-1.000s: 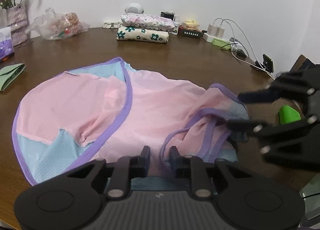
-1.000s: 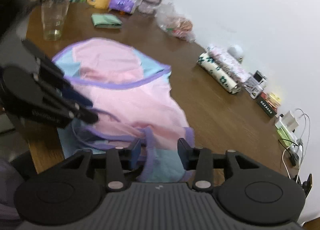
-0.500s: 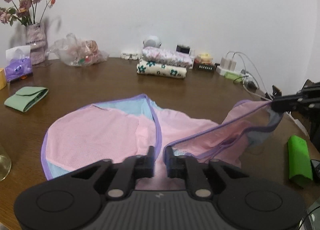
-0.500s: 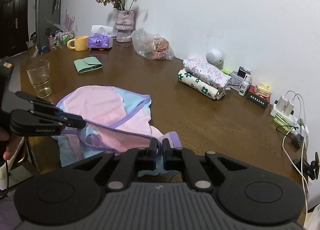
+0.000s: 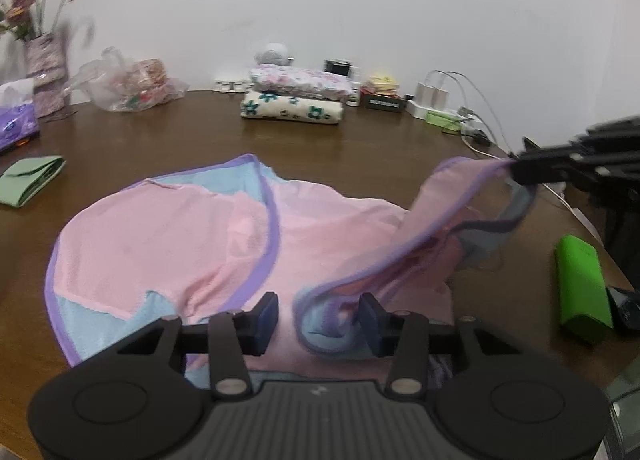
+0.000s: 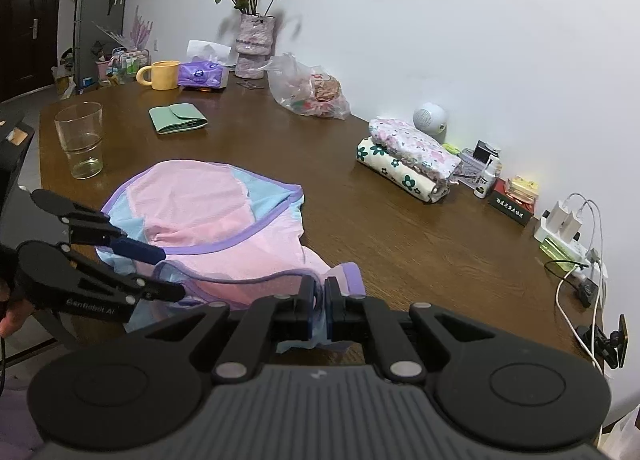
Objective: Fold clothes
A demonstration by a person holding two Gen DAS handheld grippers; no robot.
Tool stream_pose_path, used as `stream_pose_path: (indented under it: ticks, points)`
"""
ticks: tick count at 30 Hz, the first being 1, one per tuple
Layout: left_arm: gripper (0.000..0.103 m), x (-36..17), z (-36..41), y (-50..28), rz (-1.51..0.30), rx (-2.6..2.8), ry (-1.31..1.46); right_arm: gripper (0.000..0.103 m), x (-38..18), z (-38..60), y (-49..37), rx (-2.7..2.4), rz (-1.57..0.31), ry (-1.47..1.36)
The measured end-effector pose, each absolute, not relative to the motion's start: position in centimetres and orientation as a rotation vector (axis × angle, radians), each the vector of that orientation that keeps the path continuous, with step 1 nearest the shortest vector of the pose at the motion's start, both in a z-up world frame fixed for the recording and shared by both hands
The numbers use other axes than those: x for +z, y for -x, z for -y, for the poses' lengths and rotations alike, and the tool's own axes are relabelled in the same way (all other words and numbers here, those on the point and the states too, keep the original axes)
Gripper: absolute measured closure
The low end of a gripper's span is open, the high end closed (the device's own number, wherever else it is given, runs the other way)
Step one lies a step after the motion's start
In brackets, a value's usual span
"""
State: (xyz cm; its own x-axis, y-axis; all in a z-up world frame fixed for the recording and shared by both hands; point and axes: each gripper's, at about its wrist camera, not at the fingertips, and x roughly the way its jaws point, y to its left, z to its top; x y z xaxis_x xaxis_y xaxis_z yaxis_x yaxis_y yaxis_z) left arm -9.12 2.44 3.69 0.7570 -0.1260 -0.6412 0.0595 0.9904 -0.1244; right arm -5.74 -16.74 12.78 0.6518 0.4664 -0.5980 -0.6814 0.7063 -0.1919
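— Two grippers, one garment: which of yours has it?

— My right gripper (image 6: 319, 310) does. Its jaws are clamped together on the purple-trimmed hem of the pink and blue garment (image 6: 224, 220), and that corner hangs lifted off the wooden table (image 6: 400, 236). In my left view the same gripper (image 5: 516, 172) reaches in from the right edge, with the hem stretched taut from its tips down toward me.

— And your left gripper?

— My left gripper (image 5: 318, 318) is opening. A loop of hem lies between the fingers (image 5: 266, 316), nearer the right one, but the pads are not pressing on it. From the right view it (image 6: 170, 272) comes in low from the left, angled down at the near edge of the cloth.

— Any writing you can read?

— White lettering on the left gripper's side begins "Gen" and ends "AI"; the middle is too small to make out. The dark box (image 6: 512, 206) by the wall carries a line of pale characters I cannot read.

— How does the garment look?

— Thin mesh, pink panels with light blue ones, purple binding along the edges. Most of it lies flat and rumpled near the table's front edge, one flap doubled over. Two folded floral cloths (image 6: 408, 160) sit stacked well apart, against the wall.
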Motion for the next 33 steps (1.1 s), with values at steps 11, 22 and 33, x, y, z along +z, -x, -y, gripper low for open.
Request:
stream_pose_path:
  ticks: [11,22,33]
  points:
    - [0.102,3.4,-4.7,8.0,-0.693,-0.126,0.186,0.098,11.0,16.6,5.4,0.638,-0.571,0.485]
    - [0.103,27.8,-4.9,11.0,-0.030,-0.098,-0.155,0.100,27.7,18.3,9.2,0.575,-0.120,0.445]
    - [0.103,36.7,-4.6,14.8,0.156,-0.074,-0.278,0.100,38.4,19.8,17.4,0.578,0.179,0.427]
